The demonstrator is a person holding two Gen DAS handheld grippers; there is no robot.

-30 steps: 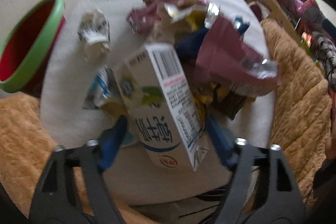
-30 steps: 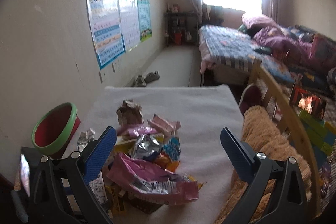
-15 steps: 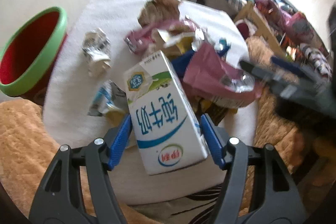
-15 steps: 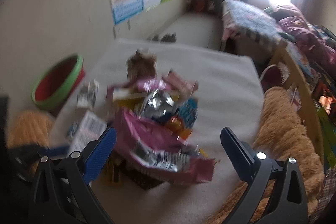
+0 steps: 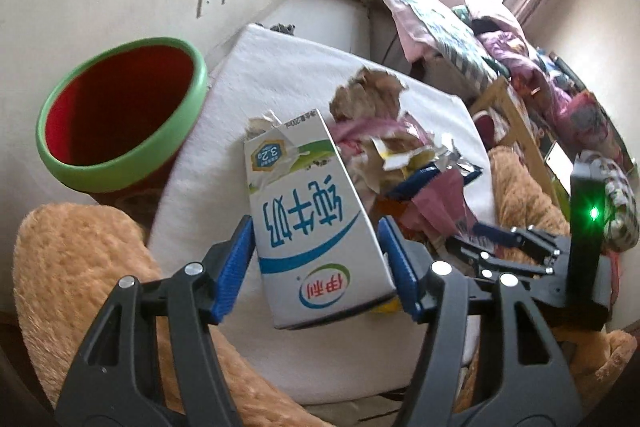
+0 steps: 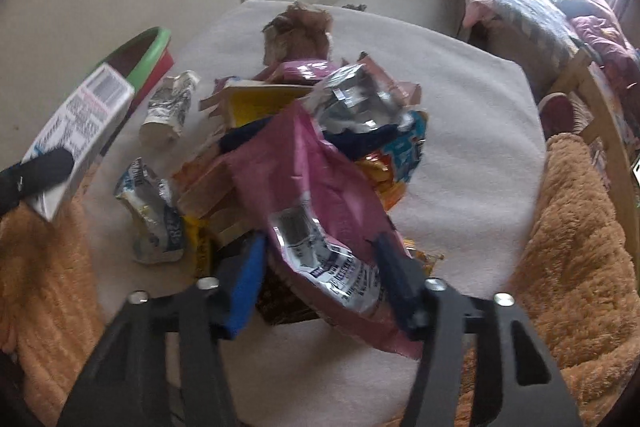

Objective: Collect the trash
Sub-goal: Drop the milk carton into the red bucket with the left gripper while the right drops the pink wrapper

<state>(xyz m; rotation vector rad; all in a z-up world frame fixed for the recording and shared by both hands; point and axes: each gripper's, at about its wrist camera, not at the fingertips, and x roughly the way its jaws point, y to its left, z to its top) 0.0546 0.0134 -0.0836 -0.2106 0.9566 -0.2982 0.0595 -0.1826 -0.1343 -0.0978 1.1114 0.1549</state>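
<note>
**Two pickups in hand: carton lifted, wrapper being pinched**

The left gripper (image 5: 316,267) holds a milk carton (image 5: 312,211) clamped between its blue pads, jaws tightening slightly on it. The carton hangs clear of the white mat (image 5: 280,75). The green-rimmed bin (image 5: 120,115) sits up and to the left of these jaws, mouth open and unobstructed.

The right gripper (image 6: 320,279) is down in the trash pile (image 6: 320,107); its jaws are closing, with the lower end of a pink snack bag (image 6: 316,195) between them. Pads look close to the foil on both sides; firm contact not confirmed.

Judged step: carry-to-bin for the carton, grasp for the bag. Next move likely calls for swinging the carton over the bin's mouth before letting go, and a full pinch on the thin bag before lifting.
</note>
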